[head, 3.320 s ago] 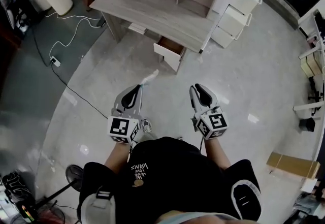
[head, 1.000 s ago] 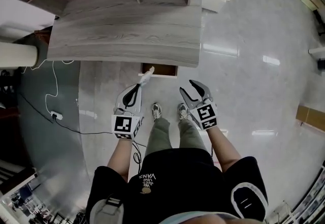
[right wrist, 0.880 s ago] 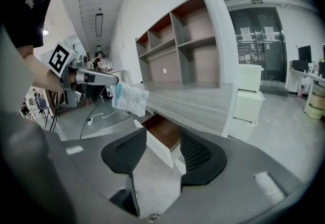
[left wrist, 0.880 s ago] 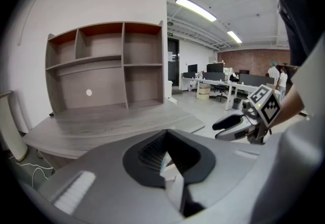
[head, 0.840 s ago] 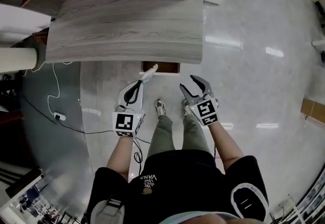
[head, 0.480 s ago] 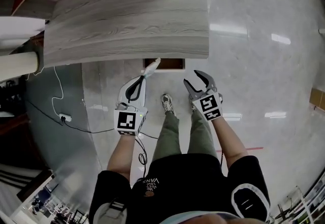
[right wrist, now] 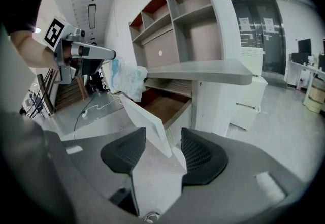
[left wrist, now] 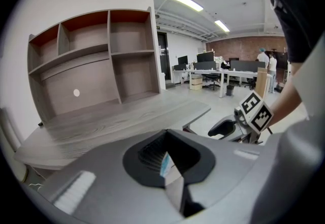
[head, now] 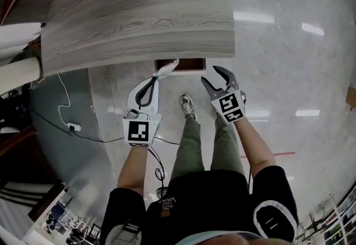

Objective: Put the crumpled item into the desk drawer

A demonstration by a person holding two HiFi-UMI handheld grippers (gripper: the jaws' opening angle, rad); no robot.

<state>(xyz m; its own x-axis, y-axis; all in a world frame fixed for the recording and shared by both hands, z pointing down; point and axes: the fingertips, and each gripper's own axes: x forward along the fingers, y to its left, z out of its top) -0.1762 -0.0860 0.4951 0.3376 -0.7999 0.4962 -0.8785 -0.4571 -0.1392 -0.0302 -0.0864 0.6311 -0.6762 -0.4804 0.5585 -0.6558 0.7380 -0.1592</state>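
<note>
Left hand-held gripper [head: 156, 76] grips the crumpled item [head: 167, 68] at the 9 o'clock edge of the open drawer [head: 186, 64] under the tabletop [head: 139, 16]; right hand-held gripper [head: 210, 75], at the drawer's 4 o'clock, has jaws just opening wide with nothing between them.

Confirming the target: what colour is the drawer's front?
White drawer front; clearest in right gripper view.

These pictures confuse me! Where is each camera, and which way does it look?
Head view: on the person's head, looking down at desk, legs, left gripper, right gripper.
Left gripper view: on that gripper, facing shelves; shut jaws pinch the crumpled item.
Right gripper view: on that gripper, facing the open drawer past open jaws.
Both gripper views show the desk and the other gripper.
</note>
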